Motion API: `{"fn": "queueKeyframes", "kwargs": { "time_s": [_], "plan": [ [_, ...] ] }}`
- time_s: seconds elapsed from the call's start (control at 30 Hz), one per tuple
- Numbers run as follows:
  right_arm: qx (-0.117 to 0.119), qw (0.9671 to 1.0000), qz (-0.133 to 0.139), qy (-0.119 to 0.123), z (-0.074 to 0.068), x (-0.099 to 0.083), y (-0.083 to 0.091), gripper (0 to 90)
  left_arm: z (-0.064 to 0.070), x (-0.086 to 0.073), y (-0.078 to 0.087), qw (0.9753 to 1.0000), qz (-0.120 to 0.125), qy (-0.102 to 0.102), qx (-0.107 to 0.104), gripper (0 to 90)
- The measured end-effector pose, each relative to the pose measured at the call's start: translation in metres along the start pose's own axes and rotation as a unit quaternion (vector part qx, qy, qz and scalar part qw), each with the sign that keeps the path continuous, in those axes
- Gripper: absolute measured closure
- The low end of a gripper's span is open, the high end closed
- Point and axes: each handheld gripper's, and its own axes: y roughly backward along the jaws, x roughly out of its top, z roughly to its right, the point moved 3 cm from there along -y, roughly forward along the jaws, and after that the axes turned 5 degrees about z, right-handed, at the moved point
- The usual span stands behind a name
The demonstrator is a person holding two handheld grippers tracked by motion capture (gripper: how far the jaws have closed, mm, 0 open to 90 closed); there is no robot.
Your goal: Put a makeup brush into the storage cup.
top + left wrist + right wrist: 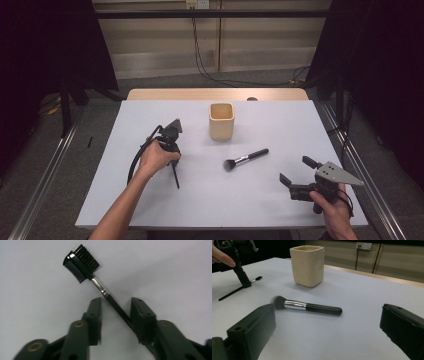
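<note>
A thin black brow brush with comb teeth and bristles lies flat on the white table. My left gripper points down at it, open, with the handle running slantwise between the jaws, close to the right one. From above, that gripper is left of centre and the brow brush sticks out below the hand. A fluffy makeup brush with a black handle lies mid-table. My right gripper hovers open at the front right, its jaws facing the makeup brush.
A cream square cup stands upright behind the makeup brush, and the cup looks hollow at its open top. A wooden strip runs along the table's far edge. Metal rails and cables lie on the floor around.
</note>
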Motion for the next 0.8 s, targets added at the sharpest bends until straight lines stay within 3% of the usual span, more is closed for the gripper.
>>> {"fn": "queueKeyframes", "kwargs": {
  "time_s": [0.27,0.33,0.6,0.7,0.8],
  "plan": [
    [0.002,1.0000,-0.001,0.000,-0.001,0.000,0.000,0.0,-0.009,-0.002,0.000,0.9999,-0.003,-0.006,-0.012,85.8],
    [0.001,1.0000,-0.002,-0.001,0.000,0.000,0.000,0.0,-0.011,-0.002,0.000,0.9998,-0.006,-0.006,-0.020,85.8],
    [0.001,1.0000,-0.003,0.000,0.000,-0.001,0.000,0.0,-0.011,-0.002,0.001,0.9997,-0.003,-0.016,-0.018,86.2],
    [0.001,1.0000,-0.003,0.000,0.000,-0.001,0.000,0.0,-0.012,-0.002,0.002,0.9993,-0.001,-0.029,-0.025,86.2],
    [0.000,1.0000,-0.003,-0.001,0.000,-0.001,0.000,0.0,-0.016,-0.004,0.003,0.9989,0.008,-0.021,-0.041,86.3]
  ]
}}
